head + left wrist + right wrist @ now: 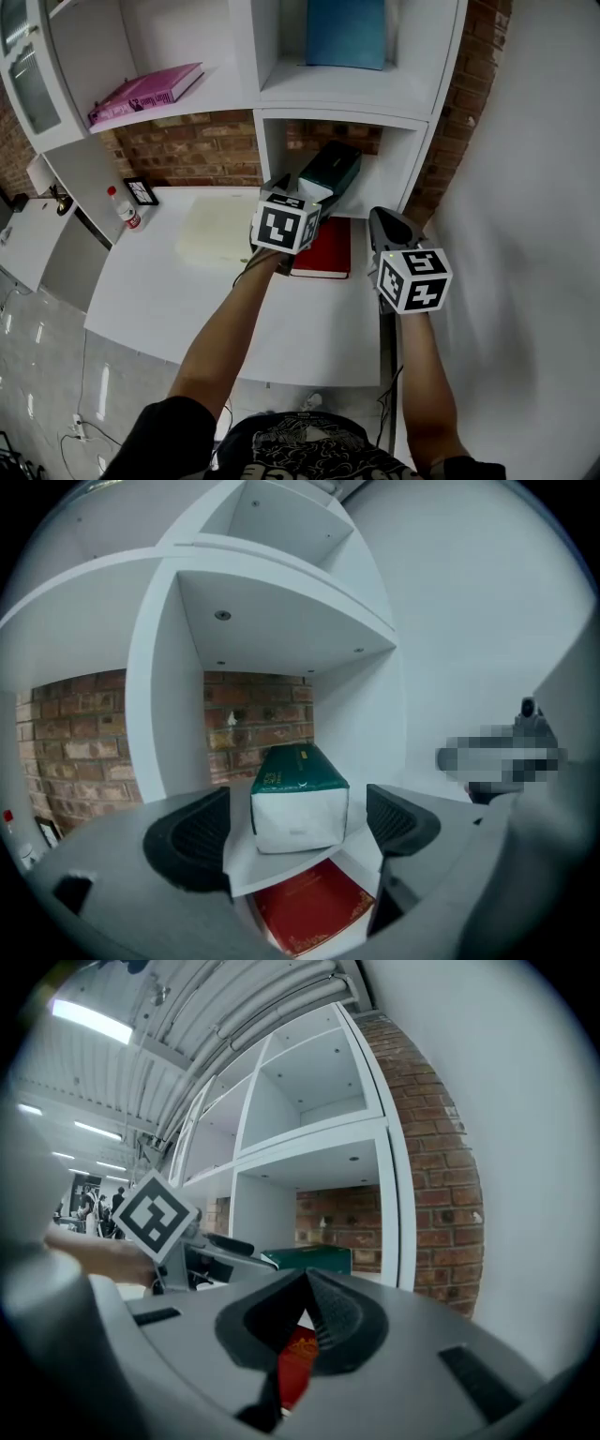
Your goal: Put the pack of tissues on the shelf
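Head view: the pack of tissues [330, 169] sits at the shelf's [270, 148] front edge, above a red book [324, 249]. Left gripper view: left tongs [298, 829] spread around it, not touching; print unreadable. Right gripper view: right tongs [306, 1312] together, empty.

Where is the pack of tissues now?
The pack of tissues sits centre in the left gripper view, on a shelf above the red book, between the left gripper's open jaws.
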Available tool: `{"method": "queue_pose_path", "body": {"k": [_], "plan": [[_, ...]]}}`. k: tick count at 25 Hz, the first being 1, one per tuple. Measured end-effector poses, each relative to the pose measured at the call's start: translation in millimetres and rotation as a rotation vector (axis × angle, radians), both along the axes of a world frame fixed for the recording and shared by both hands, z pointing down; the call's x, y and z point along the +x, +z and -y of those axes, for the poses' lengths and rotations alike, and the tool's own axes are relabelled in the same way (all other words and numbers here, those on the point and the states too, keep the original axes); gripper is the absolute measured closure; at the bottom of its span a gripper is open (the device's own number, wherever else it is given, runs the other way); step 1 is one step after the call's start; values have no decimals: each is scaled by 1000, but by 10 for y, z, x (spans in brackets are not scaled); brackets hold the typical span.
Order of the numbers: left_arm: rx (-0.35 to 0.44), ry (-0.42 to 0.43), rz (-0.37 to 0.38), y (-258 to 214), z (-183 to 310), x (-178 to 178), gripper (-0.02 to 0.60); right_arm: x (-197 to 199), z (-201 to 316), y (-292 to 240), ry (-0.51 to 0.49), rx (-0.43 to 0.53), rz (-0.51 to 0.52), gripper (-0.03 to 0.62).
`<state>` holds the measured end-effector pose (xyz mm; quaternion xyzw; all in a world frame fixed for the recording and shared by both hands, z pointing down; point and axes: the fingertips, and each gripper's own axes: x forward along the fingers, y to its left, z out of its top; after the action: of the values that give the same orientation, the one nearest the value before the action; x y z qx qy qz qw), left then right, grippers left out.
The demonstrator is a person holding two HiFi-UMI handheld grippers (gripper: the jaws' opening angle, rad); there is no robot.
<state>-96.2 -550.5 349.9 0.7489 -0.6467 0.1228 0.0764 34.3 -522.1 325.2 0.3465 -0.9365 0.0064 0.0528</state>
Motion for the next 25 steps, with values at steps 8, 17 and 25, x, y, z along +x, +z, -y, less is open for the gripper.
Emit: {"method": "queue_pose_path", "body": {"k": [8,17,25], "plan": [[69,28,-13,-209,-529,-195,223,-19,-335,-116,49,10,3,591],[135,7,59,-273,-1277,-532,381,-48,-734,-171,85,24,-5,591],[174,-29,31,-276,-1675,-733,566,-69,-1017,-204,103,40,-4,592]]}}
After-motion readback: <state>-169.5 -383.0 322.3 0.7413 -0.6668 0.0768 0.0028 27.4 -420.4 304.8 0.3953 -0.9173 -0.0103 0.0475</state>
